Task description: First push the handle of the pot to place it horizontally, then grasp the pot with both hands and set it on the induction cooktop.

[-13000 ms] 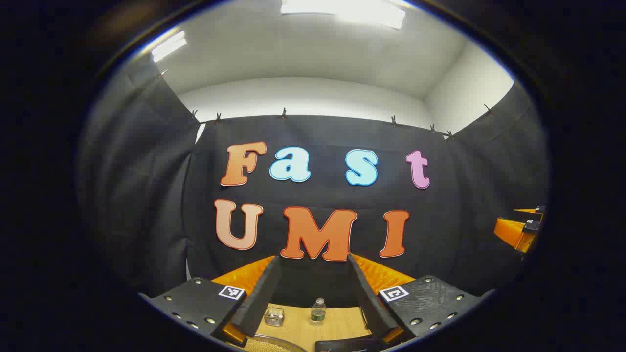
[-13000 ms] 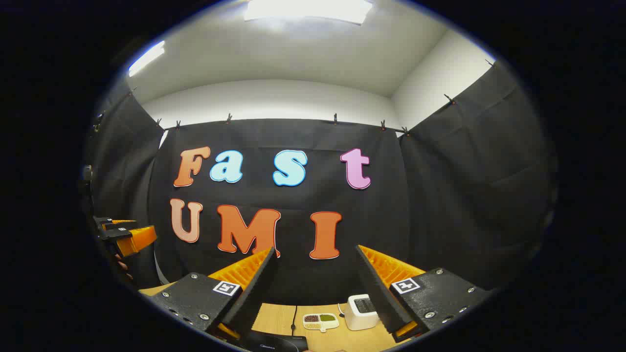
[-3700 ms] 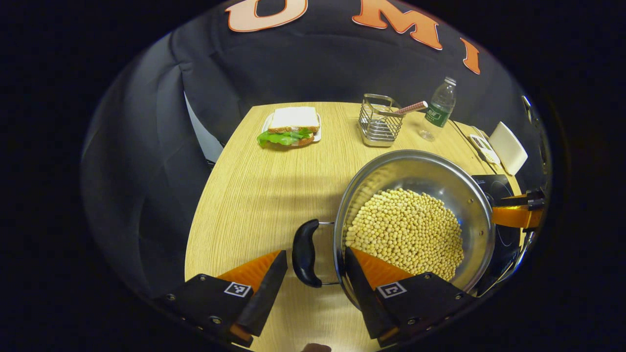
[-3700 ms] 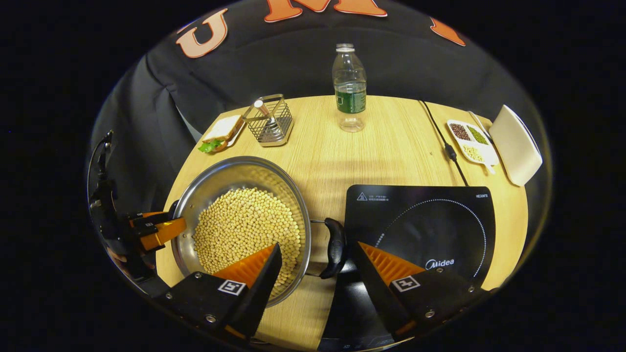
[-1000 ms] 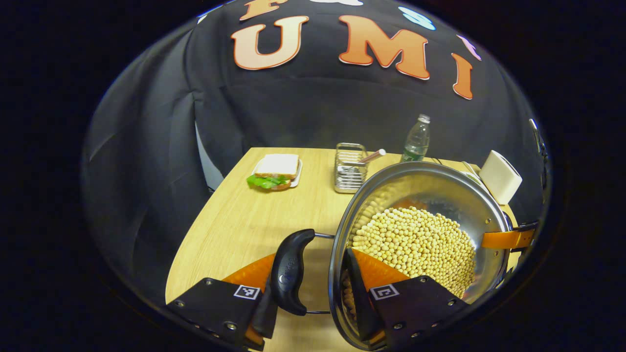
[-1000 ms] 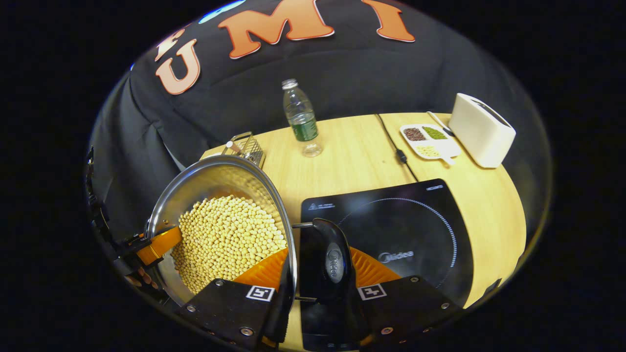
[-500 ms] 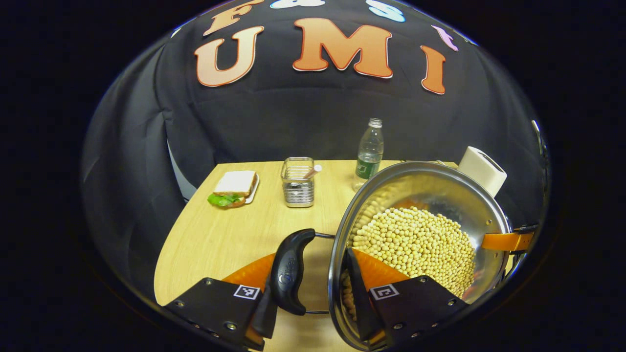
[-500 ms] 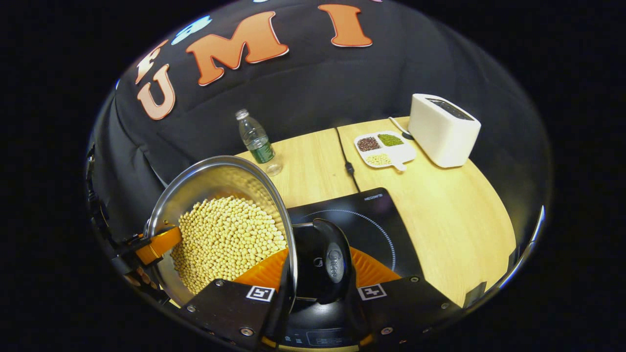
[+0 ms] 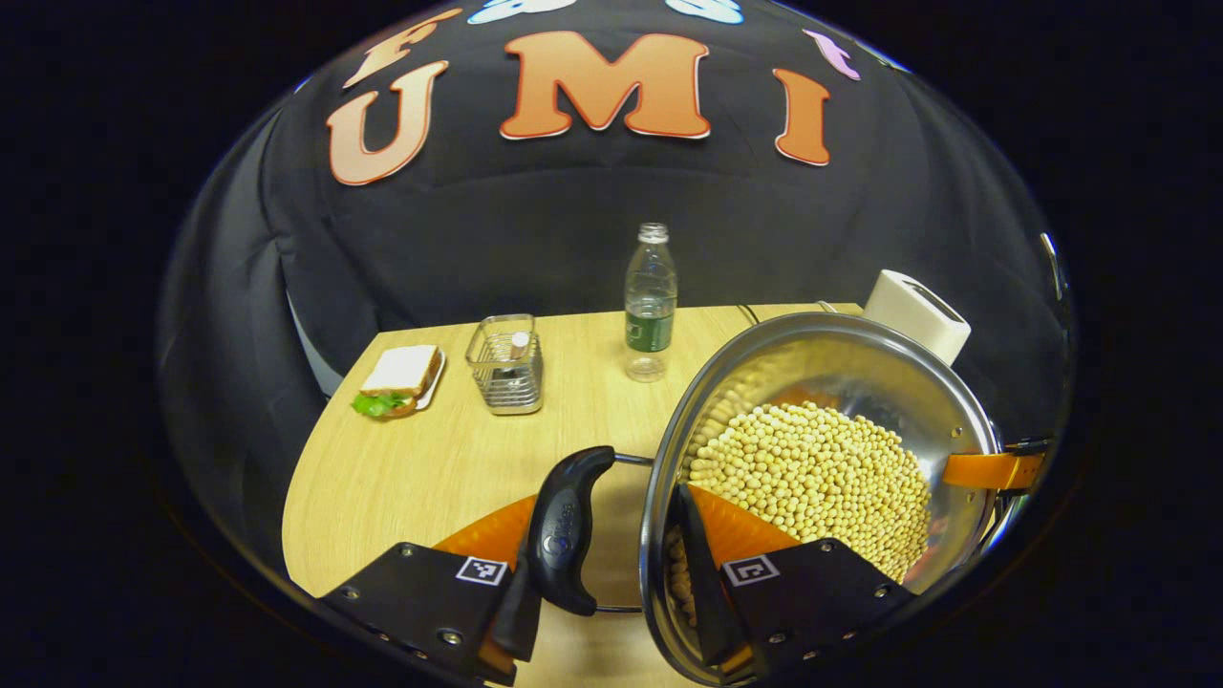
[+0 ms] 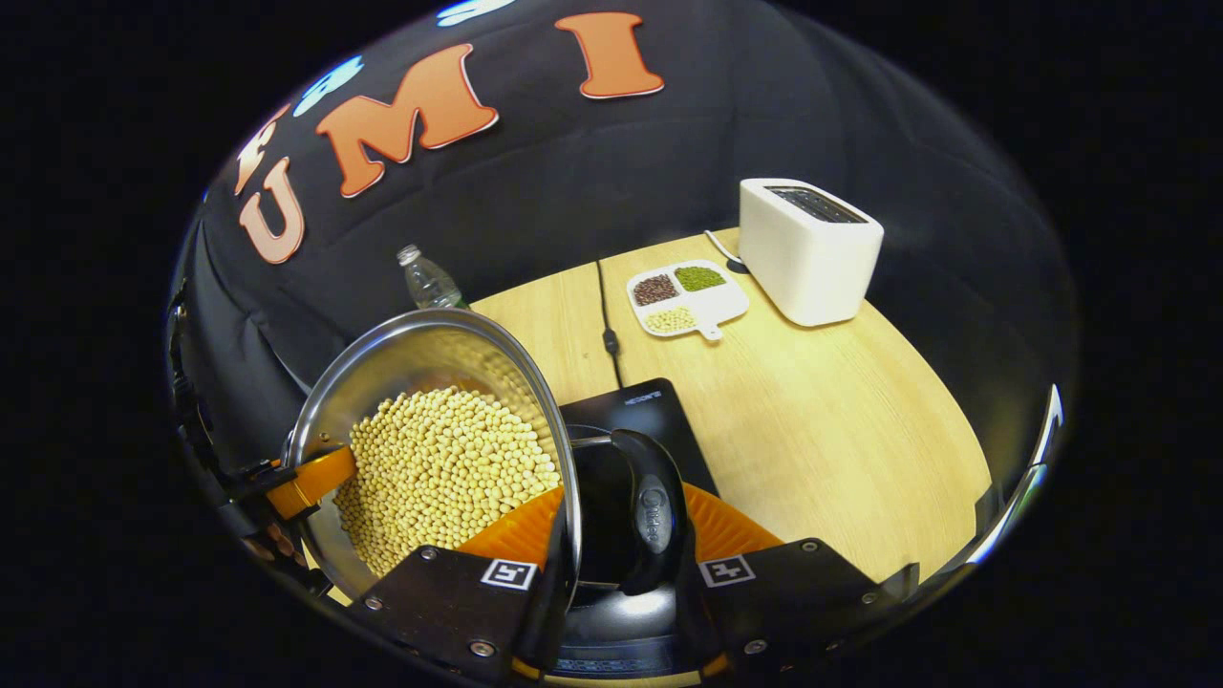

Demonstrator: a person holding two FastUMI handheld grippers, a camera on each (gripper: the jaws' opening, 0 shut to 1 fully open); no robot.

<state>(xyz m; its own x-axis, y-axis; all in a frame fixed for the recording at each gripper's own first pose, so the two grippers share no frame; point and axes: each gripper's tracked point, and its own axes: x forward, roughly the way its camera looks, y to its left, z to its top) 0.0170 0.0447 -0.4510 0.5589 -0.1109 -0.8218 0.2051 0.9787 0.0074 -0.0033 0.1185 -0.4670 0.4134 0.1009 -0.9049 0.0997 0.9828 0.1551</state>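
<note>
A: Left gripper view: the left gripper (image 9: 600,564) is pinching the pot (image 9: 822,420) at its near rim, one finger outside against the black handle (image 9: 564,526), the other reaching inside among the beans (image 9: 812,487). Why that grip?

B: Likely because the wall and handle give a firm clamp. Fingers are nearly closed, both seeming to press.

A: And at three o'clock?

B: The right gripper (image 9: 989,470) is showing at the far rim, so the load is being shared across the pot.

A: Right gripper view?

B: The right gripper (image 10: 616,564) is straddling the rim and second handle (image 10: 650,521) the same way, narrowly open, gripping. The left gripper (image 10: 306,478) is sitting at nine o'clock.

A: Where is the pot?

B: Held level, so the beans are staying in. The cooktop (image 10: 640,406) is lying just beneath the handle at twelve o'clock; whether the pot is touching it, I cannot tell.

A: Clutter?

B: The bottle (image 9: 650,301), rack (image 9: 504,363) and toaster (image 10: 810,248) are standing well apart.
</note>
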